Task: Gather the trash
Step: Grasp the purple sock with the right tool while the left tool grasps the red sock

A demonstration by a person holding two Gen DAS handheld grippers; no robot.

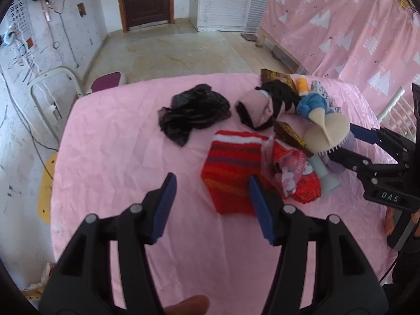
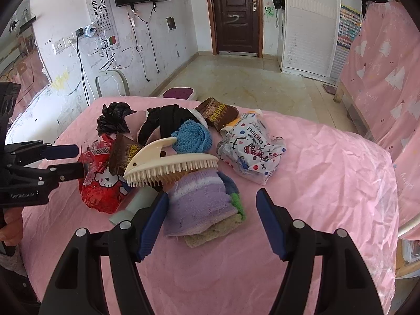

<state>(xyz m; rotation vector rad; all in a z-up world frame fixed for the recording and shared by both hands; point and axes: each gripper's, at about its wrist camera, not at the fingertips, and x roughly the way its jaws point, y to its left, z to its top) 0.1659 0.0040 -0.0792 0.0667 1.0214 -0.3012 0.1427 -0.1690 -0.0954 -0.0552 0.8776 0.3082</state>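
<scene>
Both grippers over the pink-sheeted table (image 1: pixel 110 141), nothing held

Left gripper (image 1: pixel 212 186): jaws spread, empty. It hangs above the near edge of the red striped knit cloth (image 1: pixel 231 173); its right finger overlaps the cloth in the left wrist view, contact can't be confirmed

Right gripper (image 2: pixel 211 199): jaws spread, empty, straddling the lilac knit cloth (image 2: pixel 199 202) with clear gaps on both sides. The cloth sits on a beige and green stack

Trash, all on the table in one cluster:
- red cartoon-print snack wrapper (image 2: pixel 102 183), left side of the pile in the right wrist view, just beside the left gripper's fingertips
- brown snack wrapper (image 2: pixel 123 155) leaning on the red one, under the comb's handle end
- second brown snack wrapper (image 2: pixel 218 113) at the far edge
- white patterned "nepia" tissue pack (image 2: pixel 252 149), right of the pile, apart from the lilac cloth
- crumpled black plastic bag (image 1: pixel 194 110), apart from the cluster, far side of the red striped cloth

Non-trash mixed in: cream comb (image 2: pixel 170 165) lying across the top of the pile, blue knit cloth (image 2: pixel 191 136) behind it, black fabric (image 2: pixel 168 120) further back, pale blue cylinder (image 2: pixel 139 202) partly under the comb

Part of a hand (image 1: pixel 189 304) shows at the bottom of the left wrist view
</scene>
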